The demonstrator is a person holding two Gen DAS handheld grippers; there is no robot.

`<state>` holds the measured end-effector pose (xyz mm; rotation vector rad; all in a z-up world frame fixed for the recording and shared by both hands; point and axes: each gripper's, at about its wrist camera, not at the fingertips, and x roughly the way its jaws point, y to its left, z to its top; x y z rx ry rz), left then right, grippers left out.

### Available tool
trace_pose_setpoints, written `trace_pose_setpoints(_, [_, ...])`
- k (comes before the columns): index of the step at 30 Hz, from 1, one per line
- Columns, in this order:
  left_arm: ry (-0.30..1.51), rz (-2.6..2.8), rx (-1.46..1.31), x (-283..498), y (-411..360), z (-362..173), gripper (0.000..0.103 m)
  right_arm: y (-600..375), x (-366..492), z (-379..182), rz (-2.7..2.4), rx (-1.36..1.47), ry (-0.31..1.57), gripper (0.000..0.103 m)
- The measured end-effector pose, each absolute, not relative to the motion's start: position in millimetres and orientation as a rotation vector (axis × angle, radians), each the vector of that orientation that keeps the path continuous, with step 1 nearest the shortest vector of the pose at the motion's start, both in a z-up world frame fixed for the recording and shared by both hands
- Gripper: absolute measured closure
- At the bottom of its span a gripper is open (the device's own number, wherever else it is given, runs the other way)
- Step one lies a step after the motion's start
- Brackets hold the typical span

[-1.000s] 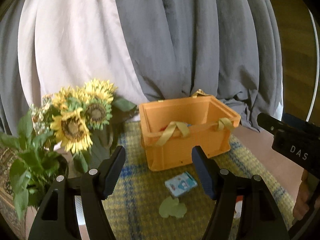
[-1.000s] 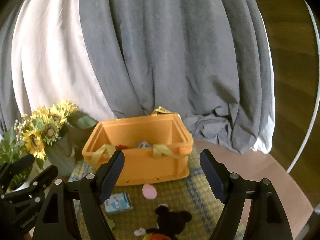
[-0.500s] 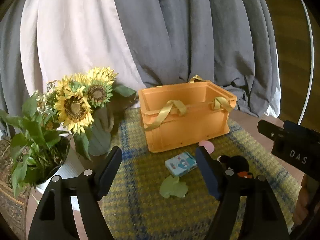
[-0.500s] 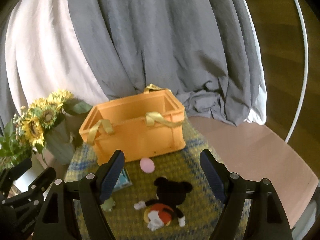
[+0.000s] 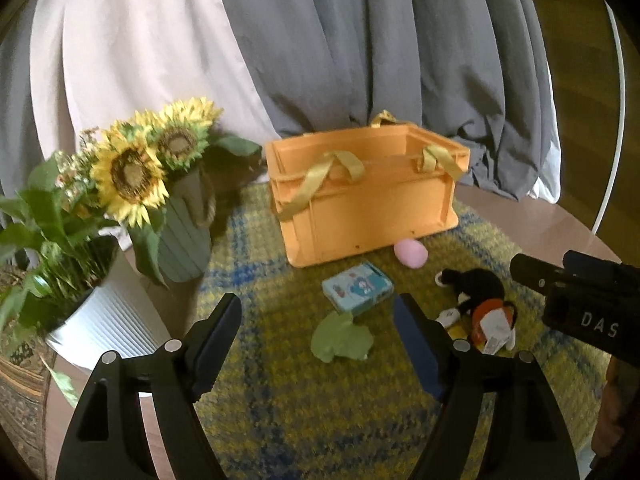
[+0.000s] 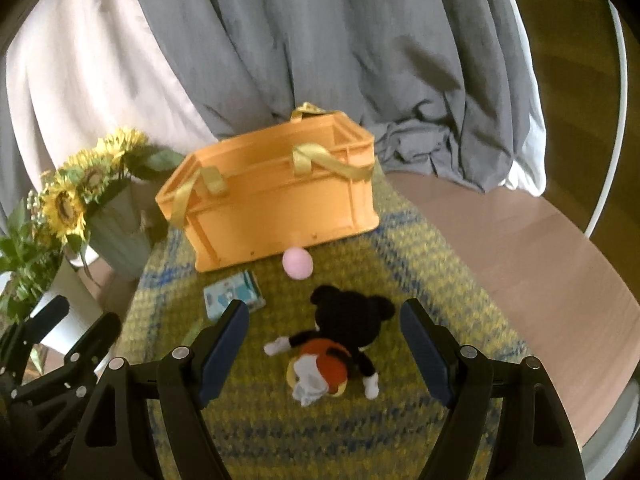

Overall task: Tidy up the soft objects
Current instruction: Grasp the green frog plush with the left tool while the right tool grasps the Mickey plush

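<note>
orange crate (image 6: 280, 204): smooth matt plastic | mat (image 6: 400, 280): rough woven cloth | mouse toy (image 6: 344, 340): fuzzy plush | table (image 6: 520, 248): smooth glossy wood

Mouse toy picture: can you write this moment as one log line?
left gripper: open, empty | right gripper: open, above mouse toy | orange crate: behind

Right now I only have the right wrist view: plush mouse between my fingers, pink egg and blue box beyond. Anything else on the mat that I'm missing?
Observer: Yes, a green floppy piece lies on the mat, nearer to us than the blue box.
Operator: Is the left gripper free to take it?
Observer: The left gripper is open and empty, and the green piece shows between its fingers.
</note>
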<state>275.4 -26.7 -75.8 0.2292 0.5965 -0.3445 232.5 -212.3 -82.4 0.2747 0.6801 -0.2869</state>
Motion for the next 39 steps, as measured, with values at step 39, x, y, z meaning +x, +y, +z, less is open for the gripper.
trace_pose_setpoints(39, [0.787, -0.462, 0.323, 337, -57, -172, 0.021, -212, 269, -162, -0.339, 0.29, 0.904, 0.025])
